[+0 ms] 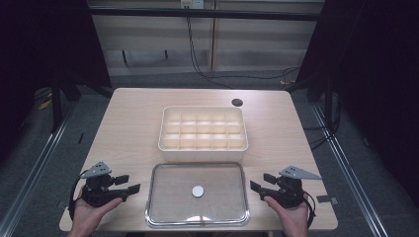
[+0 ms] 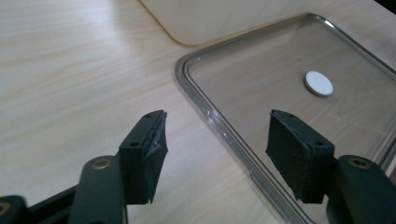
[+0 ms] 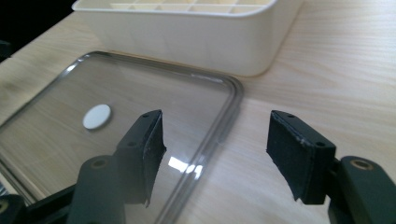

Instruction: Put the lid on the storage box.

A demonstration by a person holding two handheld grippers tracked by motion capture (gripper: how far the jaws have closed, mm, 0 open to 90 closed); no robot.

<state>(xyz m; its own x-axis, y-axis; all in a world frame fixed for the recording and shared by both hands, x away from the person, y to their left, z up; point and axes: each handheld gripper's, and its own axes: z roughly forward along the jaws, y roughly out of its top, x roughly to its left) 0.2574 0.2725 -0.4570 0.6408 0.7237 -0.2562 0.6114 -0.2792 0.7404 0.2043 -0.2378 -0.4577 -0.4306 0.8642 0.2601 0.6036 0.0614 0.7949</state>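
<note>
Your left gripper (image 1: 129,183) and right gripper (image 1: 260,182), both wide and empty, flank the clear rectangular plastic lid (image 1: 168,207), apparently ready to lift it together.

Cream divided box (image 1: 202,132), clear lid (image 1: 197,194) (white disc (image 1: 197,191)) — pale woodgrain table (image 1: 133,118)

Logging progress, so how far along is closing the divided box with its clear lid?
Nothing looks done: the clear lid lies flat on the table beside the open divided box. Nothing is in hand; the left tool and right tool flank it, open. Gripping, lifting and seating remain.
</note>
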